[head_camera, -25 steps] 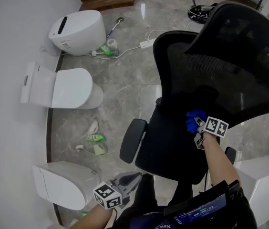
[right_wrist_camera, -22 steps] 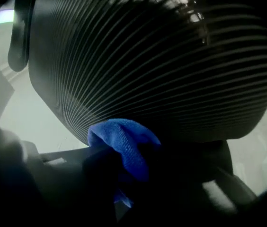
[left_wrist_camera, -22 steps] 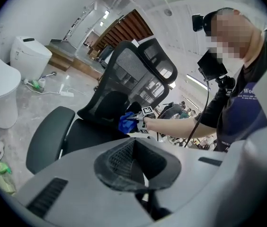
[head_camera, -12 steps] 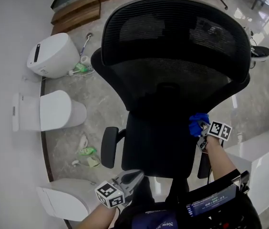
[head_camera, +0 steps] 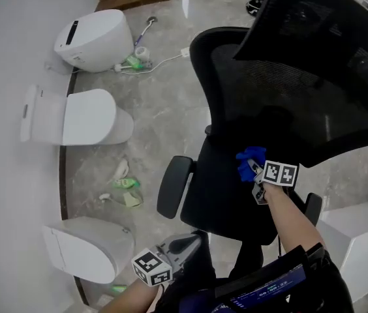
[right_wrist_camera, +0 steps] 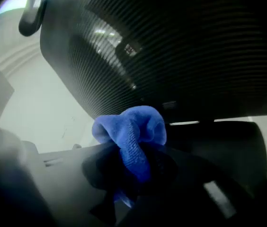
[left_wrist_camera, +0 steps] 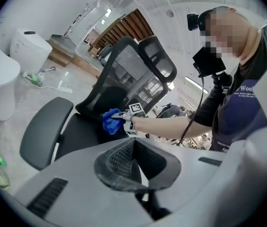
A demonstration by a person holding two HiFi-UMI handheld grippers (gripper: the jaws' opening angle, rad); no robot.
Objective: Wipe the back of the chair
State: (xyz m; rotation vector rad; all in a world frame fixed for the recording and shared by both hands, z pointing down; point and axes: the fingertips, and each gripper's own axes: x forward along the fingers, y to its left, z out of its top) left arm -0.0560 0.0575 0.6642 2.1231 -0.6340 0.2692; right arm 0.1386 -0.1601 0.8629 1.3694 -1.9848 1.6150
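Observation:
A black mesh office chair stands before me, its back rising at the upper right. My right gripper is shut on a bunched blue cloth, which is held at the lower part of the backrest, just above the seat. In the right gripper view the cloth bulges from between the dark jaws, close under the mesh back. My left gripper hangs low by my body, shut and holding nothing. The left gripper view looks past its own jaws to the cloth and the chair back.
Three white toilets line the left wall: one at the back, one in the middle, one near. Green litter and a white cable lie on the marble floor. A white counter stands at the right.
My head view swung up and back again, so the chair shifted in frame. The right gripper stayed with the cloth at the lower backrest, drifting slightly left. The left gripper stayed low.

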